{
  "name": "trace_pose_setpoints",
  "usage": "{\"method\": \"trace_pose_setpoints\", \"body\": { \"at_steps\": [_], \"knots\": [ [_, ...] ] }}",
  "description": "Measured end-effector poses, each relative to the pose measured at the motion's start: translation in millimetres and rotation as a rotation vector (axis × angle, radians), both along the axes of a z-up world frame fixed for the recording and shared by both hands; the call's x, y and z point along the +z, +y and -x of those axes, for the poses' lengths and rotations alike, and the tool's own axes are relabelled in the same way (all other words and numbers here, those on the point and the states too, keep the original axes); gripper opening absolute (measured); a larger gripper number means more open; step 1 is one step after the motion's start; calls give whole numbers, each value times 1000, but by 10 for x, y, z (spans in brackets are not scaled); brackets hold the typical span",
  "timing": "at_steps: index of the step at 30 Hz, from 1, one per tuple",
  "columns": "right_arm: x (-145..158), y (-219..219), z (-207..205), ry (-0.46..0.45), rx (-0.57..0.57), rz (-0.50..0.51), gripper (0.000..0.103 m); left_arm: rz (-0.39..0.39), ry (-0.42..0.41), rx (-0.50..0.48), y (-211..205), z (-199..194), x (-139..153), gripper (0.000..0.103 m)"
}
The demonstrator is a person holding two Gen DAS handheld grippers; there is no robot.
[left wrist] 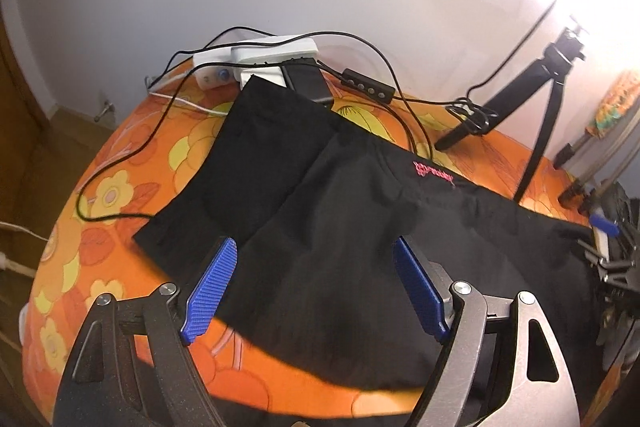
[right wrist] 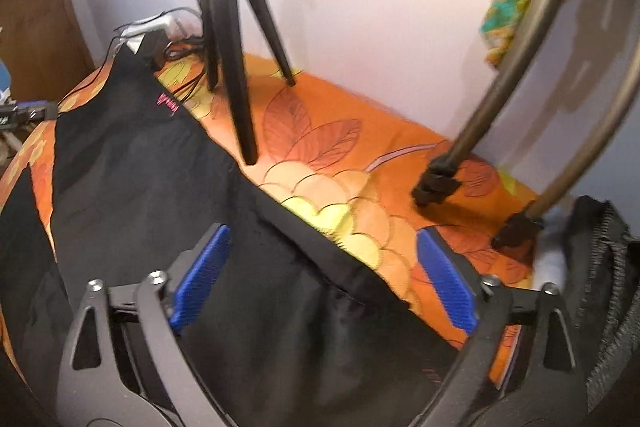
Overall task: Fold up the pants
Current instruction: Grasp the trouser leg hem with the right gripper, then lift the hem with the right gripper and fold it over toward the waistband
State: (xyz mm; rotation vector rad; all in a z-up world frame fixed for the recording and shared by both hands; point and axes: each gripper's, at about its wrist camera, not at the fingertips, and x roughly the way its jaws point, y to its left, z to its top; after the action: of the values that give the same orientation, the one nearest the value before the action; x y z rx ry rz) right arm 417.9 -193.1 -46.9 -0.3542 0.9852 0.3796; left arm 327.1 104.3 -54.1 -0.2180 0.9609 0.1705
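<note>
Black pants (left wrist: 340,211) with a small pink logo (left wrist: 434,173) lie spread flat on a table under an orange floral cloth (left wrist: 120,187). My left gripper (left wrist: 314,243) hangs open just above the pants' near edge, and its blue pads (left wrist: 210,291) straddle the dark fabric without touching it. In the right wrist view the pants (right wrist: 140,179) run from the lower middle up to the far left, with the logo (right wrist: 170,105) near the top. My right gripper (right wrist: 324,231) is open over the pants' right-hand edge, where it meets the orange cloth (right wrist: 360,155). Nothing is held.
A small black tripod (left wrist: 548,99) (right wrist: 228,67) stands on the cloth just behind the pants. A white power strip (left wrist: 272,55), an inline switch (left wrist: 368,85) and black cables (left wrist: 160,131) lie at the far end. Thicker stand legs (right wrist: 460,155) and a black bag (right wrist: 608,267) are on the right.
</note>
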Motion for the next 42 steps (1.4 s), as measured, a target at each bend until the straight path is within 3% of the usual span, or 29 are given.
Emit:
{"method": "trace_pose_setpoints", "body": {
  "at_steps": [3,5,8,16,23,29,38,39,41,42],
  "knots": [
    [-93,47,-2,52,22,-3,67,13,2,17,46,-112,-30,81],
    [-123,59,33,62,24,14,30,39,2,35,95,-173,-50,81],
    [-32,46,190,59,35,-39,18,60,-1,50,134,-228,-72,81],
    [237,253,1058,-19,157,-44,13,203,3,85,248,-325,-68,79],
    [149,512,1774,-25,273,-19,12,230,8,64,113,-477,-21,80],
    [61,581,2037,-13,318,-5,12,285,23,90,88,-629,-98,80],
    [76,538,2148,-31,308,-4,12,308,55,154,153,-691,-343,79],
    [77,530,2145,-31,307,-5,12,304,51,153,166,-680,-354,76],
    [92,510,2141,-38,304,-3,12,308,39,141,200,-662,-368,48],
    [96,503,2137,-42,303,-3,12,312,37,144,227,-653,-383,43]
  ]
}}
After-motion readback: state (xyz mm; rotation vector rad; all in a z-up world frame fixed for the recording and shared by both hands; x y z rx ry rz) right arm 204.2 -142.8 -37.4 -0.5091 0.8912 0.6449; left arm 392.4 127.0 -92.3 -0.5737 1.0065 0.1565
